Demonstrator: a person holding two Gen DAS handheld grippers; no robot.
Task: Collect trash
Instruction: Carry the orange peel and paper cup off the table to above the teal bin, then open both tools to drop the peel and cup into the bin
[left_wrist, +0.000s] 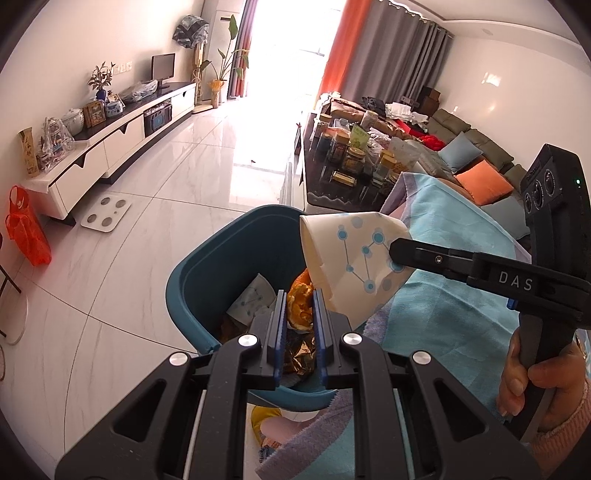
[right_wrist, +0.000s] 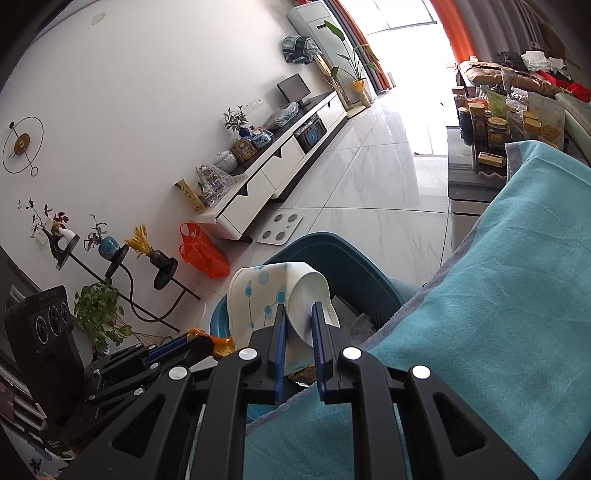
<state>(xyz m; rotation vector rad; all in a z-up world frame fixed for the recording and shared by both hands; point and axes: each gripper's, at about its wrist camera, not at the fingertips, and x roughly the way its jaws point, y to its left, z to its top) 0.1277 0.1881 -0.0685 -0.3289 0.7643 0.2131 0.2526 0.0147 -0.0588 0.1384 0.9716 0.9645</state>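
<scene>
L gripper (left_wrist: 299, 314) pinches orange peel (left_wrist: 300, 308) over teal bin (left_wrist: 221, 258), R gripper (right_wrist: 298, 325) clamps crushed paper cup (right_wrist: 266, 295) at 1 o'clock, bin contents partly hidden.

— What's the room like?
— White walls (right_wrist: 147, 74), glossy marble floor (left_wrist: 177, 192). A long white TV cabinet (left_wrist: 122, 136) runs along my left wall; bright window (left_wrist: 288, 33), orange-grey curtains (left_wrist: 373, 48).

1. Left hand-held gripper (left_wrist: 299, 314): black angular frame, silver round screws behind the blue-edged fingers
2. Right hand-held gripper (right_wrist: 298, 325): same build; white "DAS" lettering, green light on its camera block
3. Hand (left_wrist: 532, 384) behind it wears a pink sleeve
</scene>
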